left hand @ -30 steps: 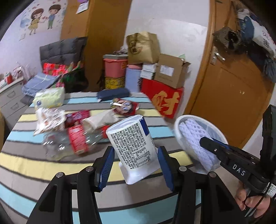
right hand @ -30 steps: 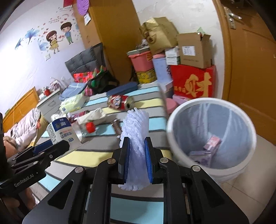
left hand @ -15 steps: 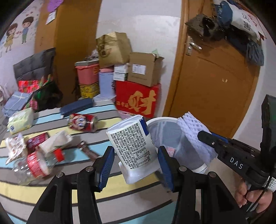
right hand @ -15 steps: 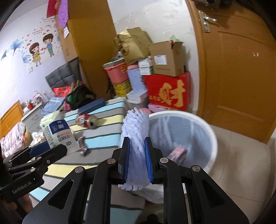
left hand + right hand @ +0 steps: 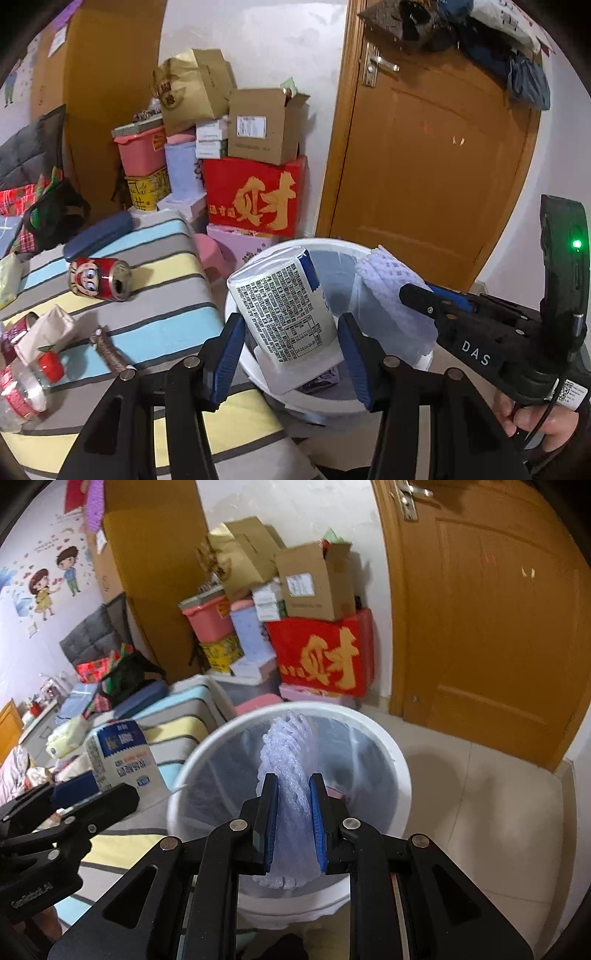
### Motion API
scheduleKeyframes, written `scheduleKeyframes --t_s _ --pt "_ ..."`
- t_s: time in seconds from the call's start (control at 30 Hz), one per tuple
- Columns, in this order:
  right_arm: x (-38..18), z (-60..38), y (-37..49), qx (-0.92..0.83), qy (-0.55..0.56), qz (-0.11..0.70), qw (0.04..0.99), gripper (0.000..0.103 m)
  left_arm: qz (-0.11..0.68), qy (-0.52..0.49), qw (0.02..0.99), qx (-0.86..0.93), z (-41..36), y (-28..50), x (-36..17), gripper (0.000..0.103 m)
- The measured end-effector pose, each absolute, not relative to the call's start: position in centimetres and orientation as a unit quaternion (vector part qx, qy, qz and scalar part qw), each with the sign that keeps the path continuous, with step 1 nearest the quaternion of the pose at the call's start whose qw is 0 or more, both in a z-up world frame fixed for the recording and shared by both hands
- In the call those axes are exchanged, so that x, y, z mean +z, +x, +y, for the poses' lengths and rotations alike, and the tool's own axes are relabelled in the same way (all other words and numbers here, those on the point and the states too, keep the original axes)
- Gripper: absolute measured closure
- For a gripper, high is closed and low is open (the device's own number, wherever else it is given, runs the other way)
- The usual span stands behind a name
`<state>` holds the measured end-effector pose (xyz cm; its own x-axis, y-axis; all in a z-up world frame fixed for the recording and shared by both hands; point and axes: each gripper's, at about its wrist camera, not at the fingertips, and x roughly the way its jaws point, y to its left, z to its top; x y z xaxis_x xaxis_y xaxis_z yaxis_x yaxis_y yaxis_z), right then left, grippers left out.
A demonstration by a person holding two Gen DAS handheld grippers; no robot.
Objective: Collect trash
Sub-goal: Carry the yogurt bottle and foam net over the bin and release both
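Both hands were mid-delivery: the left gripper (image 5: pixel 288 354) had its fingers clamped on a milk carton (image 5: pixel 282 306) and the right gripper (image 5: pixel 291 823) pinched a white foam fruit net (image 5: pixel 288 775), both over the white trash bin (image 5: pixel 391 760), which already held some wrappers. A red can (image 5: pixel 99 278), a plastic bottle (image 5: pixel 22 384) and other wrappers remained on the striped bed (image 5: pixel 166 295).

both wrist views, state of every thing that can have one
left gripper: shut on milk carton
milk carton: held tilted over bin
right gripper: shut on foam fruit net
foam fruit net: squeezed, above bin
trash bin: lined, some trash inside
red can: on its side, opened
door: shut
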<state>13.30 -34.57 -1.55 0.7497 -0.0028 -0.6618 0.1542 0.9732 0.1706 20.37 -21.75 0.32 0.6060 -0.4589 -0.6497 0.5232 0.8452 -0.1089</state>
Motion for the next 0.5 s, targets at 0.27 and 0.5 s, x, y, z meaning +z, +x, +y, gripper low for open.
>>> scheduleKeyframes --t_s 0.27,0.5 --pt "-2.9 -35.4 14.3 -0.044 0.095 0.380 0.919 0.084 0.370 0.048 0.884 -0.281 -23.5 21.8 -1.4 0.050" --pt "-3.1 -35.6 14.5 -0.049 0.083 0.386 0.917 0.071 0.371 0.044 0.885 -0.278 -23.4 22.4 -1.5 0.041"
